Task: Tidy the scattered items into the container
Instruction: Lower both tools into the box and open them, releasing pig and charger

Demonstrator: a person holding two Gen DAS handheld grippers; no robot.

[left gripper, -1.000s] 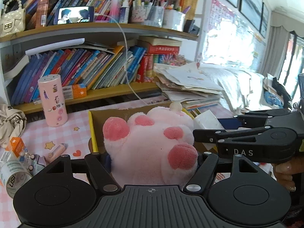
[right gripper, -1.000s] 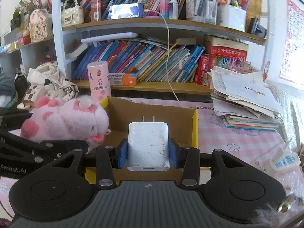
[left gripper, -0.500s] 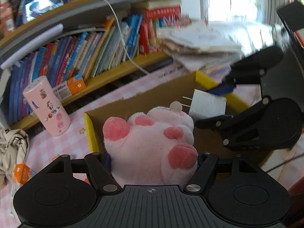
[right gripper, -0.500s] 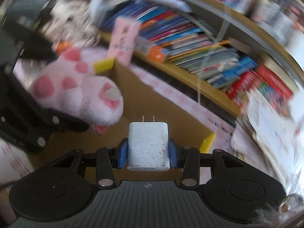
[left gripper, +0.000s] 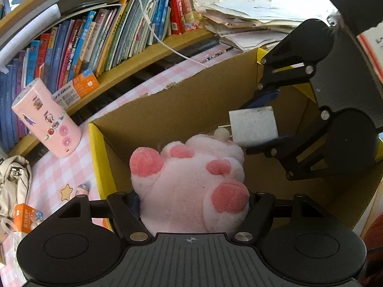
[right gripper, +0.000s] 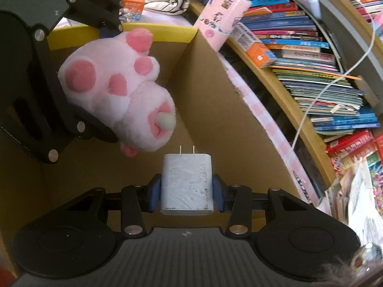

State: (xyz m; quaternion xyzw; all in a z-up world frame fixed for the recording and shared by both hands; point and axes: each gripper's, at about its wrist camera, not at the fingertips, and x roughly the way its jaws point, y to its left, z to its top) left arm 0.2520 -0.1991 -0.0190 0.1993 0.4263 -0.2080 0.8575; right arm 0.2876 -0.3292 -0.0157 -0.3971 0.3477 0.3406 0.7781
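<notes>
The left gripper is clamped on a pink plush paw, held over the open cardboard box with the yellow rim; the right gripper grips a white charger between its blue pads, prongs pointing away, also inside the box's opening. The left wrist view shows the charger side-on, just beyond and right of the paw, with the right gripper reaching in from the right; only this view shows the pink checked tablecloth left of the box and a stack of papers at far right. The right wrist view shows the paw from the side, up and to the left, and the box's bare brown floor beneath both items; a pink tin stands near the bookshelf beyond the box.
</notes>
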